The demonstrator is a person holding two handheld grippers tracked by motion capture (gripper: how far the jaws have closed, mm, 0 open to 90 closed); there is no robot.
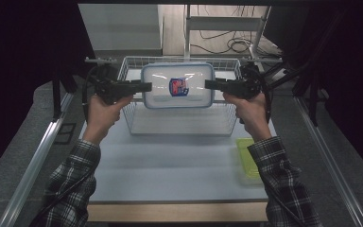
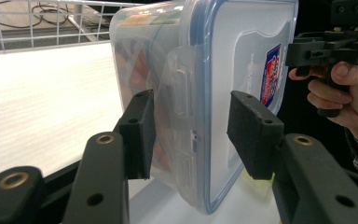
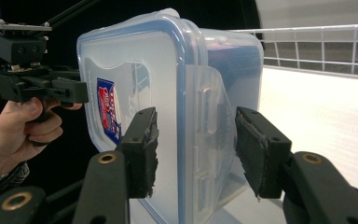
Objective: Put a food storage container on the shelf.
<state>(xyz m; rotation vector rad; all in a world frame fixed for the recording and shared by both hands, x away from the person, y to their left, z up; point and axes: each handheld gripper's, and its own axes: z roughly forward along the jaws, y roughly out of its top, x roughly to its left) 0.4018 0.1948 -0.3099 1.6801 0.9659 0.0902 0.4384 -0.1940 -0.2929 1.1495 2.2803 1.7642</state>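
Because the box [image 1: 178, 85] is wide and smooth, it is carried from both ends at once: the left gripper [image 1: 147, 86] bites its left end and the right gripper [image 1: 209, 84] its right end, so neither has to bear the weight alone and the box cannot swing. It hangs in the air over the wire basket [image 1: 126, 75] at the far side of the table [image 1: 170, 165], lid up and about level, its sticker [image 1: 179, 87] facing the high camera.

In the left gripper view the jaws stand on either side of the side clasp [image 2: 182, 88], one against the tub wall and one by the lid face; the tub-side pad presses, while whether the lid-side pad touches I cannot quite tell. In the right gripper view the jaws straddle the other clasp [image 3: 208, 116] the same way. With the box off the table, I judge both to be clamped on it.

Both forearms reach forward from the near edge, sleeves apart, wrists straight. Each hand [image 1: 103, 111] wraps its handle from below, and the grippers point level and inward at each other. A green tray [image 1: 247, 158] lies on the table near the right forearm, well apart from the box.

The likely aim is setting the box into the basket or lifting it clear.
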